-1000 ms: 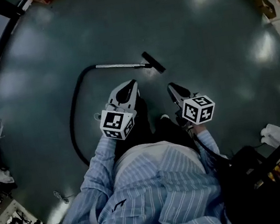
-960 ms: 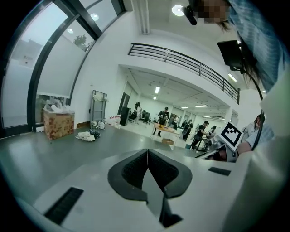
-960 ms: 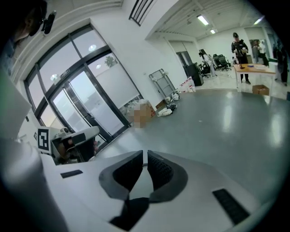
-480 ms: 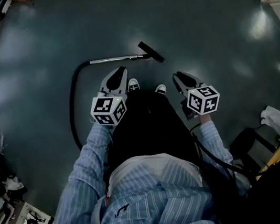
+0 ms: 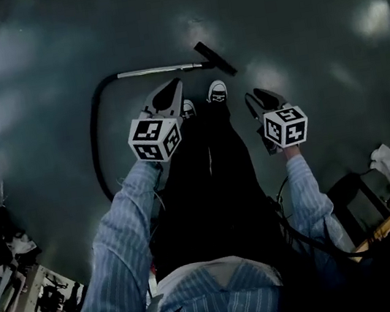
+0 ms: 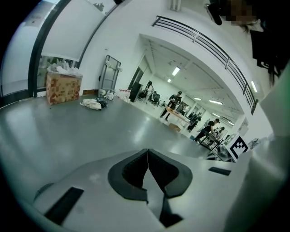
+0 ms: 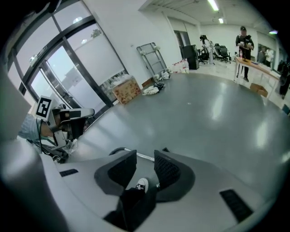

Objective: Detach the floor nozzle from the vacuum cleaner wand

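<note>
The vacuum's silver wand (image 5: 158, 69) lies on the grey floor. Its black floor nozzle (image 5: 215, 58) is at the right end and a black hose (image 5: 96, 149) curves away from the left end. My left gripper (image 5: 171, 89) hangs just short of the wand, its jaws shut on nothing (image 6: 147, 152). My right gripper (image 5: 258, 96) is to the right, short of the nozzle. Its jaws are opening with nothing between the pads (image 7: 145, 156). Through that gap I see the wand (image 7: 144, 157) and a white shoe (image 7: 142, 184).
The person's dark legs and white shoes (image 5: 217, 92) stand between the two grippers, close to the wand. A black bag (image 5: 354, 199) sits at the right and clutter (image 5: 11, 293) at the lower left. A cardboard box (image 6: 63, 87) and people stand far off.
Both grippers have come down toward the floor and nearer the wand. The right jaws have gone from shut to parted. The left jaws stay closed.
</note>
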A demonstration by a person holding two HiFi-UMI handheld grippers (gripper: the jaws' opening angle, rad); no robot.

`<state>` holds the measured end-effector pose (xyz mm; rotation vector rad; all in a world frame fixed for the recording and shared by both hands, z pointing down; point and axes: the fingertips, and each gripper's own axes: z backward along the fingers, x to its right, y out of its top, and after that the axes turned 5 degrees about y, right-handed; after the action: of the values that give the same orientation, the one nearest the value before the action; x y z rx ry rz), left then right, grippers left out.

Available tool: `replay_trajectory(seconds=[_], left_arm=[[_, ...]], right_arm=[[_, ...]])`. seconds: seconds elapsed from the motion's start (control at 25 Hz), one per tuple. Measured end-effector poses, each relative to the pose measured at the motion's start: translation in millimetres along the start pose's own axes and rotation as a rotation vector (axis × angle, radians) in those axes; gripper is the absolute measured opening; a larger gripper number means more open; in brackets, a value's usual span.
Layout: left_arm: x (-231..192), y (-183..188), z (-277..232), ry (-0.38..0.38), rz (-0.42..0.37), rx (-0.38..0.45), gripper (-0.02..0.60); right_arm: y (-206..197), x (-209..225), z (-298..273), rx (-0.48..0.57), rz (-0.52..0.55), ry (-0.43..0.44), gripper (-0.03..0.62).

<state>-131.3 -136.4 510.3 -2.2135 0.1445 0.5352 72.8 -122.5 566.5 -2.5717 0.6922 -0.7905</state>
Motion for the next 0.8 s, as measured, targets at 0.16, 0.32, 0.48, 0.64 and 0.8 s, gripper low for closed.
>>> replay_trajectory(seconds=[0.16, 0.32, 0.48, 0.64, 0.8], left_arm=[[-12.3, -48.3, -59.2, -0.019, -0.053, -0.107, 0.011], [-24.2, -95.4, -103.5, -0.059, -0.132, -0.223, 0.012], [-41.4, -136.0, -149.2, -0.106, -0.157, -0.284, 0.099], [-66.3, -192.6, -194.8, -0.138, -0.253, -0.41, 0.15], [-92.7, -259.7, -234.5, -0.166, -0.438, -0.563, 0.152]], right_arm=[[-17.2, 44.0, -56.2, -0.02, 0.024, -0.002, 0.122], [-37.4, 73.3, -108.8, -0.077, 0.06, 0.027, 0.156], [-57.5, 100.6, -160.4, -0.138, 0.127, 0.058, 0.19], [-90.5, 131.3, -207.0, -0.24, 0.215, 0.059, 0.216], [-116.8, 167.1, -249.7, -0.308, 0.258, 0.044, 0.225]])
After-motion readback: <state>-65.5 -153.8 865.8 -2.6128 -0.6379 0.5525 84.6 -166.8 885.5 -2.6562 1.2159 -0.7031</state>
